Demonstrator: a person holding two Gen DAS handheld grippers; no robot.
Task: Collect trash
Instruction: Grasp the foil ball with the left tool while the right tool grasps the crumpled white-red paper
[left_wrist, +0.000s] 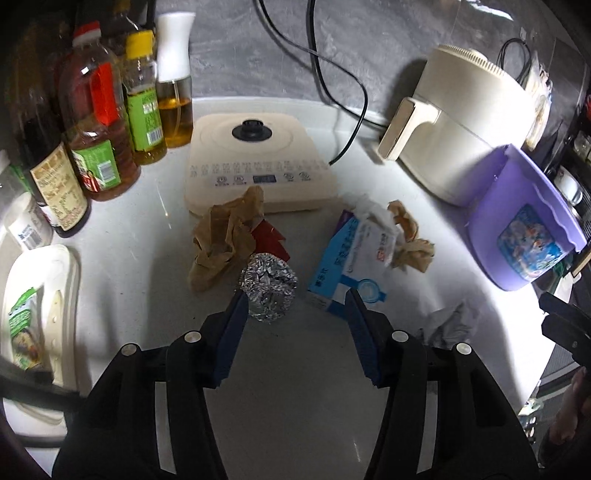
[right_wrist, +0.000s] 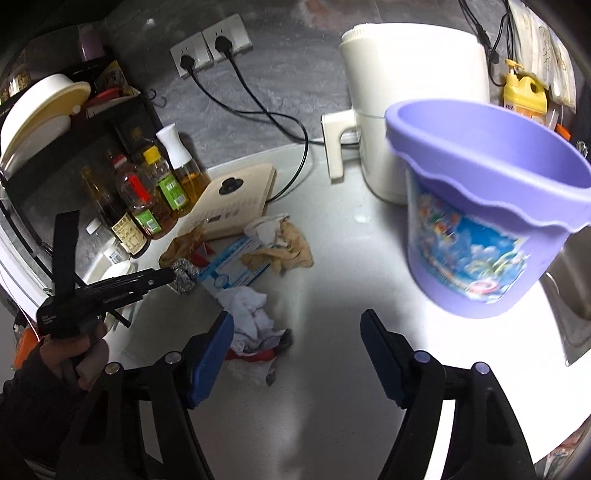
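Note:
A crumpled foil ball lies on the white counter just ahead of my open left gripper, close to its left fingertip. Around it lie brown crumpled paper, a red scrap, a blue-white box, more brown paper and a white tissue. In the right wrist view the left gripper reaches the foil ball. My right gripper is open and empty above the counter. The purple bucket stands to its right, also in the left wrist view. A white tissue wad lies by my right gripper's left finger.
An induction cooker sits behind the trash, oil bottles to the left, a white air fryer at the back right. Power cords run across the back. A lidded tray lies at the left edge.

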